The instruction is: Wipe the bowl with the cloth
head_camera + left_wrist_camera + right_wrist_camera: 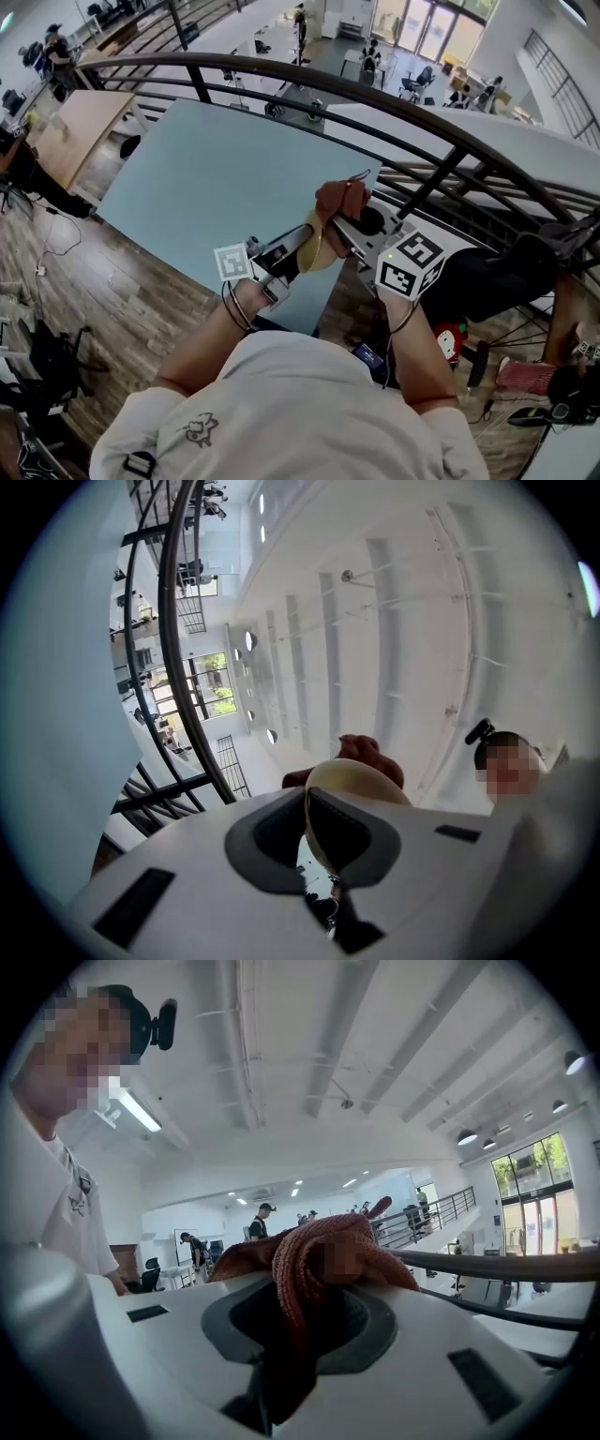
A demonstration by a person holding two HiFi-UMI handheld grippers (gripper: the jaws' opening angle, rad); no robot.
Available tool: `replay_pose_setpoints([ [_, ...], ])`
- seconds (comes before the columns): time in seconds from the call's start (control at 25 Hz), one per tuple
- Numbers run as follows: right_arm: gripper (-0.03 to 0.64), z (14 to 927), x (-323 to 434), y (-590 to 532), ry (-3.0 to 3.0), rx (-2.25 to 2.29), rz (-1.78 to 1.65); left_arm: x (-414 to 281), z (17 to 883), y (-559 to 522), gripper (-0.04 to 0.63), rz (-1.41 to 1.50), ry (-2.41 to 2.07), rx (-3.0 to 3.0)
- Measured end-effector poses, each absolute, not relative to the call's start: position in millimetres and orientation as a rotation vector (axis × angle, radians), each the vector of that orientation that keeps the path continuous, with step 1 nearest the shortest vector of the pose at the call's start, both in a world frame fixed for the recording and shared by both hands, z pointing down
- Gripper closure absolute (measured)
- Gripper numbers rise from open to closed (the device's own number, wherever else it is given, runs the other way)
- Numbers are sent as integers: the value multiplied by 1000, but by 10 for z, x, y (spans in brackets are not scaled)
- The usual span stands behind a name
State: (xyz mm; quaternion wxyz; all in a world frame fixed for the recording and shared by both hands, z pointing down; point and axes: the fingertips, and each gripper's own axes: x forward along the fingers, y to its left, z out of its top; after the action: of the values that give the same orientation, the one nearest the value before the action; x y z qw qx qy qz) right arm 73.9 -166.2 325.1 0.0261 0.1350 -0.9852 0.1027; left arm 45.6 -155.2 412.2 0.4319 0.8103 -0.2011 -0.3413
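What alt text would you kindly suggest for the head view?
The left tongs pinch the rim of a round cream bowl while the right tongs hold a rust-red knitted cloth at its upper edge, above a pale blue table.

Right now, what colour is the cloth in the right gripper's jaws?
Rust red, a knitted-looking fabric cloth; shows best in the right gripper view.

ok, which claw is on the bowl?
The left claw: it is shut on the rim of the cream bowl, while the right claw grips the reddish cloth.
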Motion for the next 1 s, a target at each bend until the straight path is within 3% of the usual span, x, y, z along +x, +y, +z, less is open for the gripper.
replay_pose_setpoints([
  [0.48, 522, 4044, 463, -1720, -2889, 346, 472, -11, 3976, -1495, 572, -826, -576, 2144],
  [1.0, 522, 5336, 216, -1875, -2641, 489, 691, -919, 4860, -1738, 572, -408, -920, 2154],
])
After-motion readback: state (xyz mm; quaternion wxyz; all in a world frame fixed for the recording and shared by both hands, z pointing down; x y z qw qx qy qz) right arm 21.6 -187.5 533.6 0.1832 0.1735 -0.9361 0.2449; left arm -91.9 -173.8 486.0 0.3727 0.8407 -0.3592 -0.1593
